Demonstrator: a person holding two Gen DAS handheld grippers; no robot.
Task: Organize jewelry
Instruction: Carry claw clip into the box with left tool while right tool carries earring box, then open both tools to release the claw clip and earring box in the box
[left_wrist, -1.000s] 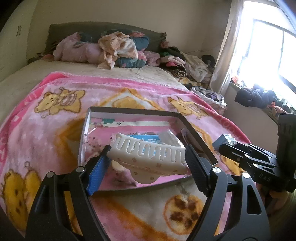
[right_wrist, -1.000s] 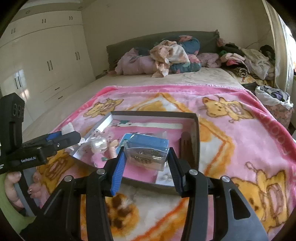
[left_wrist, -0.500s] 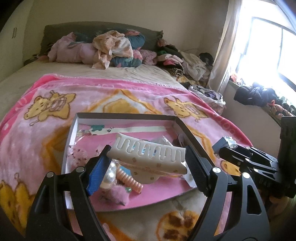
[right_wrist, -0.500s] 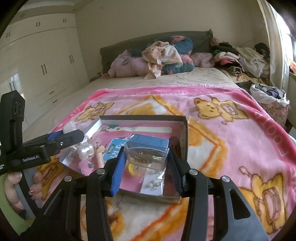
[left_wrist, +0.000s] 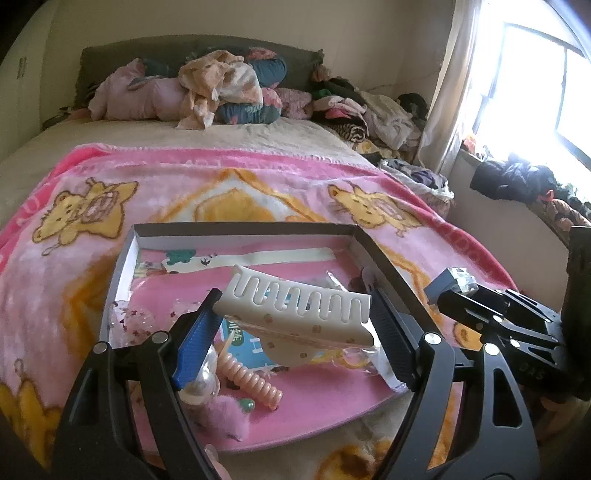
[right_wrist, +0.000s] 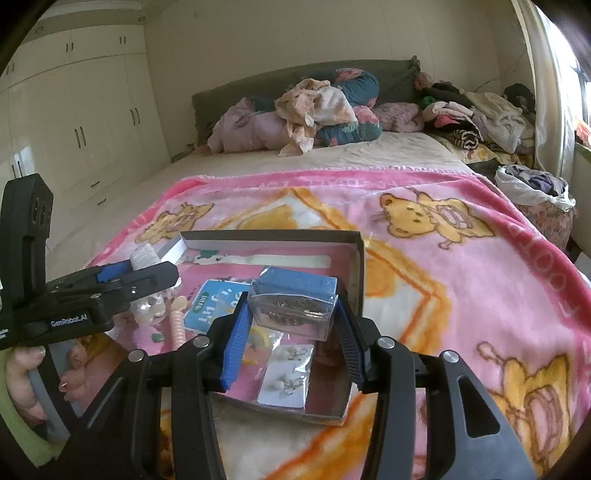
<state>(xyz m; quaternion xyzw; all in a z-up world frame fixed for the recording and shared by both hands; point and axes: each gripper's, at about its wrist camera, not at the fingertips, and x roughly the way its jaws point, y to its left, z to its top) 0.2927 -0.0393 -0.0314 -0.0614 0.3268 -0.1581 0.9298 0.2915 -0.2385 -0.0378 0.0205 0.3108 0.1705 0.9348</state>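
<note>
— Soft blanket (right_wrist: 461, 266) sagged under our tray (left_wrist: 373, 254); left gripper (left_wrist: 295, 328) clamped the claw clip (left_wrist: 299, 314) above it.

— Right gripper (right_wrist: 293, 317) pinched the clear box (right_wrist: 291, 306); we feared a slip spilling trinkets.

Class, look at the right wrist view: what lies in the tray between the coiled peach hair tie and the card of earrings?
In the right wrist view, a blue printed packet and a yellow-marked clear bag lie between the coiled hair tie and earring card.
</note>
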